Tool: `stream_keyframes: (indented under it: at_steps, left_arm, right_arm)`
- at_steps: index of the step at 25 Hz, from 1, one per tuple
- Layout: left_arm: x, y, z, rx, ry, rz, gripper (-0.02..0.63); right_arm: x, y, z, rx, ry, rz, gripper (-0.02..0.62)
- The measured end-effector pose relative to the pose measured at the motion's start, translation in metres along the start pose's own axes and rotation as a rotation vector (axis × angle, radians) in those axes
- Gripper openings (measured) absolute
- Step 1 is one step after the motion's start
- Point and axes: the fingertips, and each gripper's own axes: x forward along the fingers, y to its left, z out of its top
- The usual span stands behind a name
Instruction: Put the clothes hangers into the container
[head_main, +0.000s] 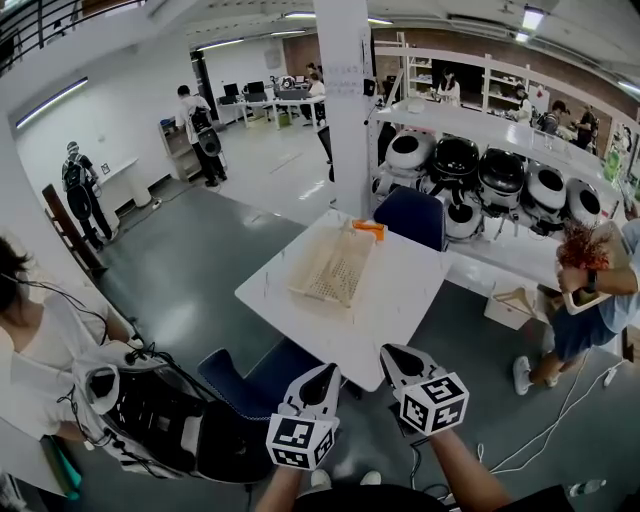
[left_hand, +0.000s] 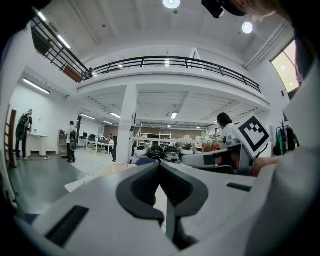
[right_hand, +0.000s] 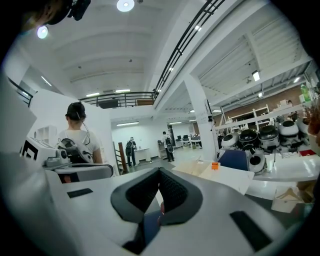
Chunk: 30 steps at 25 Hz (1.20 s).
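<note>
A pale woven basket (head_main: 330, 265) lies on the white table (head_main: 400, 300), with a small orange thing (head_main: 368, 228) at its far end. On the floor to the right, a white box (head_main: 515, 305) holds what looks like a wooden hanger. My left gripper (head_main: 325, 372) and right gripper (head_main: 392, 352) hover side by side just short of the table's near corner. Both are shut with nothing in them. In the left gripper view the jaws (left_hand: 160, 165) meet at the tips. In the right gripper view the jaws (right_hand: 160, 172) are also closed, and the basket (right_hand: 192, 167) lies ahead.
A blue chair (head_main: 255, 385) stands at the table's near left and another (head_main: 412, 215) at the far side. One person (head_main: 40, 350) with gear stands close on the left, another (head_main: 590, 290) on the right. A white pillar (head_main: 345, 100) and a shelf of cookers (head_main: 500, 180) lie beyond.
</note>
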Motion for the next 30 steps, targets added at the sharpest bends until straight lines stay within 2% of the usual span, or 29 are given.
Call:
stream_keyframes:
  at_steps: [7, 17, 30]
  left_arm:
    - [-0.002, 0.018, 0.004, 0.002, -0.006, -0.017, 0.005]
    - [-0.019, 0.039, 0.015, -0.040, -0.021, -0.046, 0.005]
    - [-0.014, 0.051, 0.015, -0.035, -0.031, -0.088, 0.005]
  right_arm:
    - [0.012, 0.010, 0.004, -0.004, -0.016, -0.012, 0.018]
    - [0.018, 0.036, 0.012, -0.004, -0.039, -0.019, 0.018]
    - [0.033, 0.040, 0.006, 0.002, -0.035, -0.043, 0.018]
